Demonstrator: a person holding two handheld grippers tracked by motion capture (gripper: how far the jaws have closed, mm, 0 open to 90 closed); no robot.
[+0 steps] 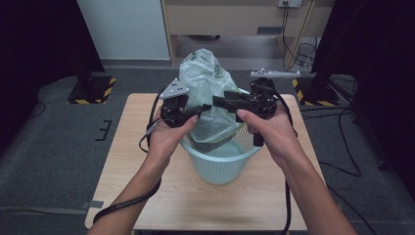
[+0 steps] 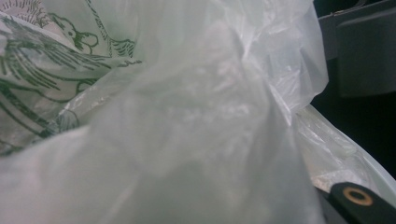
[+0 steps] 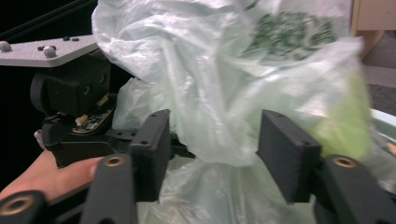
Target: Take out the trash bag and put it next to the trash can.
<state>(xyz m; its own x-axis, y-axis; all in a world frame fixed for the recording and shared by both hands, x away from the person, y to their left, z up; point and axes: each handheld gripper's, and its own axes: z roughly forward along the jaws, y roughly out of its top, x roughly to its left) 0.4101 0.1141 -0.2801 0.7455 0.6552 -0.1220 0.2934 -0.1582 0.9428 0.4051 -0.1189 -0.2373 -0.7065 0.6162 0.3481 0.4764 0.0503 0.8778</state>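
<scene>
A thin translucent plastic bag (image 1: pixel 208 83) with green print stands up out of a pale blue slotted basket (image 1: pixel 222 166) on the wooden table. My left gripper (image 1: pixel 204 107) reaches in from the left and is shut on a fold of the bag (image 2: pixel 187 116), whose film presses against its camera. From the right, my right gripper (image 1: pixel 218 102) meets the same part of the bag. Its jaws stand apart (image 3: pixel 212 135) with bag (image 3: pixel 224 70) film hanging between them, and the pads are not pressing on it. The left gripper's body (image 3: pixel 74 93) lies just beyond.
The light wooden table (image 1: pixel 147 171) carries the basket at its middle. Cables trail from both grippers over the table's front edge. Dark stands with striped bases (image 1: pixel 93 90) and a wooden cabinet (image 1: pixel 235 19) sit on the floor behind.
</scene>
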